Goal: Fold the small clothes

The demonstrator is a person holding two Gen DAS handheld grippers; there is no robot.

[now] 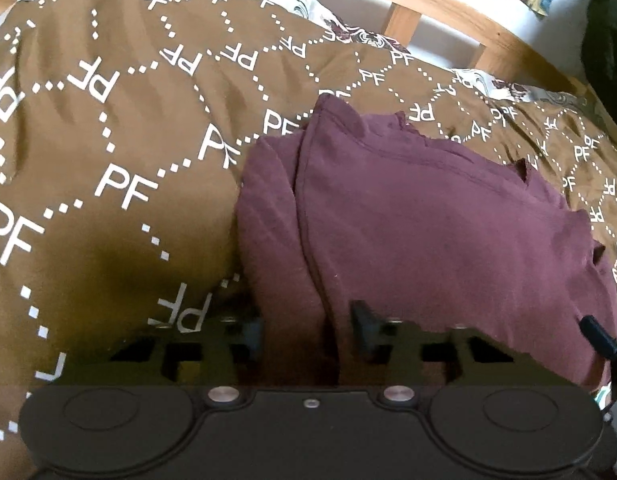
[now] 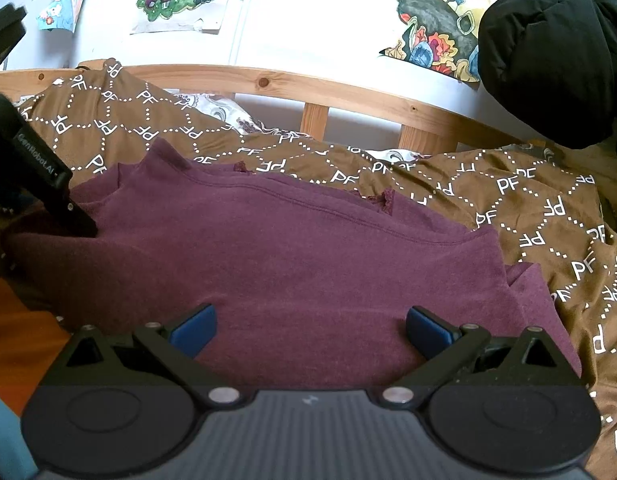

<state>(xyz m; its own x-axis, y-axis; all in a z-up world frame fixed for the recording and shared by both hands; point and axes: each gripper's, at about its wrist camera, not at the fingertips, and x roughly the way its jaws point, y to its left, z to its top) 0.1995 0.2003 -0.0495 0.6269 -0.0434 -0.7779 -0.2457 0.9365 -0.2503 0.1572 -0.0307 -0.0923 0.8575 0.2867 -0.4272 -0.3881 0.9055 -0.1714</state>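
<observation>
A maroon garment [image 1: 428, 220] lies partly folded on a brown bedspread [image 1: 108, 120] printed with white "PF" letters. My left gripper [image 1: 304, 330] is closed on a bunched fold of the garment's near left edge; cloth fills the gap between its fingers. In the right wrist view the same garment [image 2: 288, 248] spreads flat, with a seam across its far part. My right gripper [image 2: 308, 330] is open, its blue pads [image 2: 194, 330] wide apart just above the garment's near edge. The left gripper's black body [image 2: 40, 176] shows at the garment's left side.
A wooden bed rail [image 2: 308, 92] runs behind the bedspread, against a white wall with colourful posters [image 2: 428, 20]. A black jacket [image 2: 548, 48] hangs at the upper right. A patterned white sheet [image 2: 212, 108] peeks out by the rail.
</observation>
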